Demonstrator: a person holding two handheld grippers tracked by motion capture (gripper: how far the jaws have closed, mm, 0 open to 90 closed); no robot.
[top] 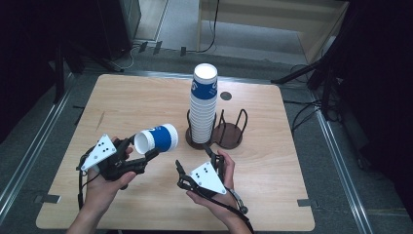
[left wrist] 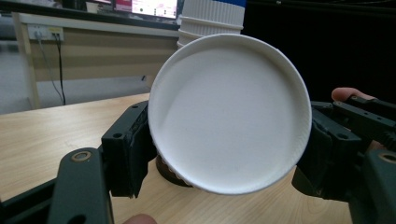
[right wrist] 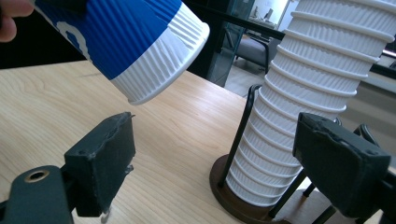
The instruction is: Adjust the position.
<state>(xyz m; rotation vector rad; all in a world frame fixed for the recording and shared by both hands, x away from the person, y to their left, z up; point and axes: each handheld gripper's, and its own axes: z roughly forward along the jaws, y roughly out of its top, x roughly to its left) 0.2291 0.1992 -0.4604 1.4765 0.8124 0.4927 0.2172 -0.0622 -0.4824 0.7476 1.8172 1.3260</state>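
Observation:
A blue and white ribbed paper cup (top: 158,138) lies on its side above the table, and my left gripper (top: 140,148) is shut on it. In the left gripper view the cup's round white end (left wrist: 229,112) faces the camera, with a pad (left wrist: 133,140) pressed on each side. A tall stack of the same cups (top: 203,105) stands in a brown wire holder (top: 191,137). My right gripper (top: 195,162) hovers open just in front of the holder with nothing between its pads (right wrist: 105,161). In the right gripper view the stack (right wrist: 299,116) rises beyond the jaws, and the held cup (right wrist: 130,42) hangs at upper left.
A second, empty ring of the holder (top: 230,130) sits right of the stack. A small dark disc (top: 225,95) lies on the wooden table (top: 272,165) behind it. Bare tabletop stretches left, right and behind; dark stands and cables surround the table.

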